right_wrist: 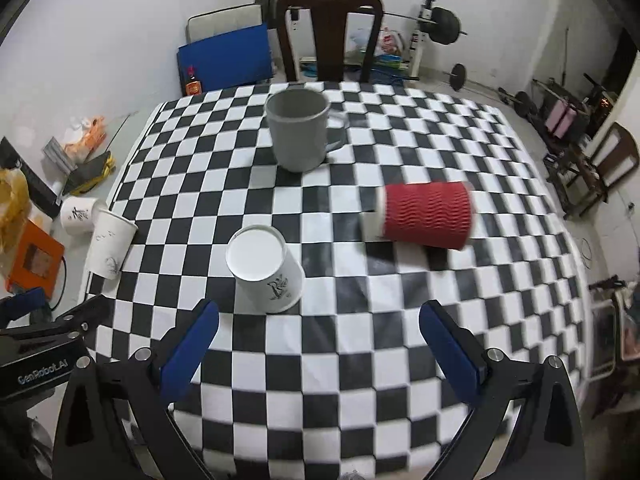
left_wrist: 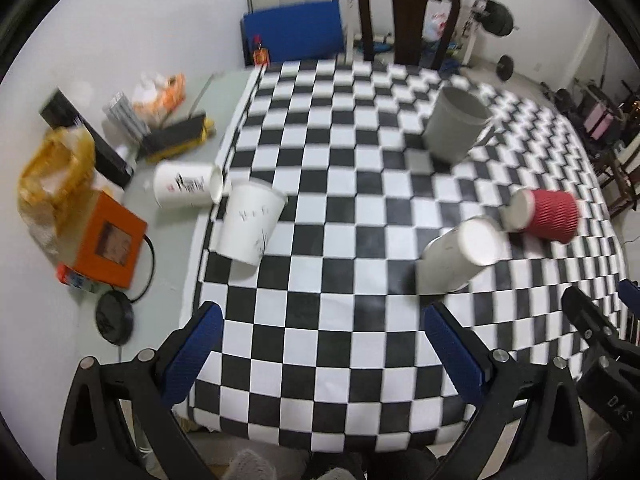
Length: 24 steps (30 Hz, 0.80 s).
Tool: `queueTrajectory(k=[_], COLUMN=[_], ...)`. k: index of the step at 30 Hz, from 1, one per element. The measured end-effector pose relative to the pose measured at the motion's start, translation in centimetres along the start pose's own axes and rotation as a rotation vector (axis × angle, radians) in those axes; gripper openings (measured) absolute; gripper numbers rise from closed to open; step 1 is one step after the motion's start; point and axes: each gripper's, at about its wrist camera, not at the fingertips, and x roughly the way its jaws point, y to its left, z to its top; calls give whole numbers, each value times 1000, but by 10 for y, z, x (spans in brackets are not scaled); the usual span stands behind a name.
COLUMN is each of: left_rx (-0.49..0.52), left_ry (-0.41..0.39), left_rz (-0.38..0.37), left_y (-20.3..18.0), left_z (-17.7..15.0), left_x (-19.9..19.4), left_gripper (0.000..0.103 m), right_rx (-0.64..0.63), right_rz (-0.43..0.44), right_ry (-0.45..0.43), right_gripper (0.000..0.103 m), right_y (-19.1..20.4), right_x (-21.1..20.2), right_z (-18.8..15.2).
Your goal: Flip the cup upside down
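Left wrist view: my left gripper (left_wrist: 320,344) is spread wide with nothing between its blue pads (left_wrist: 196,354), hovering over the near edge of the checkered table (left_wrist: 340,216). Ahead on the cloth, a white paper cup (left_wrist: 460,256) stands mouth-down, base up, at right-centre; just beyond it, close or touching, I can't tell, a red ribbed cup (left_wrist: 546,216) lies on its side. A grey mug (left_wrist: 456,122) stands upright farther back. Another white paper cup (left_wrist: 250,222) stands mouth-up at the table's left edge, and a printed white cup (left_wrist: 186,190) lies on its side on the floor beside it. My right gripper's body (left_wrist: 600,344) shows at the far right. Right wrist view: my right gripper (right_wrist: 318,340) is also wide open, holding nothing, above the near part of the table (right_wrist: 360,340). The upside-down white cup (right_wrist: 266,270) is just ahead, left of centre; the red cup (right_wrist: 426,216) lies sideways to its right, apart from it; the grey mug (right_wrist: 298,136) stands behind, handle to the right. A dark wooden chair (right_wrist: 328,32) stands at the far side.
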Motion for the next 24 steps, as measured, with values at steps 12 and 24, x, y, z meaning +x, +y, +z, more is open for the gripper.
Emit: queueTrajectory(k=[12, 24], left_rx=[5, -9], left_ry=[-156, -216], left_rz=[-62, -45], left_y=[-6, -2], left_z=[5, -6], left_x=[-132, -199], left_gripper=[103, 103], right_rx=[-5, 14], right_rz=[-69, -76], right_ry=[-72, -126], right_gripper=[102, 102], right_y=[-16, -28], right_x=[-145, -238], right_z=[14, 14])
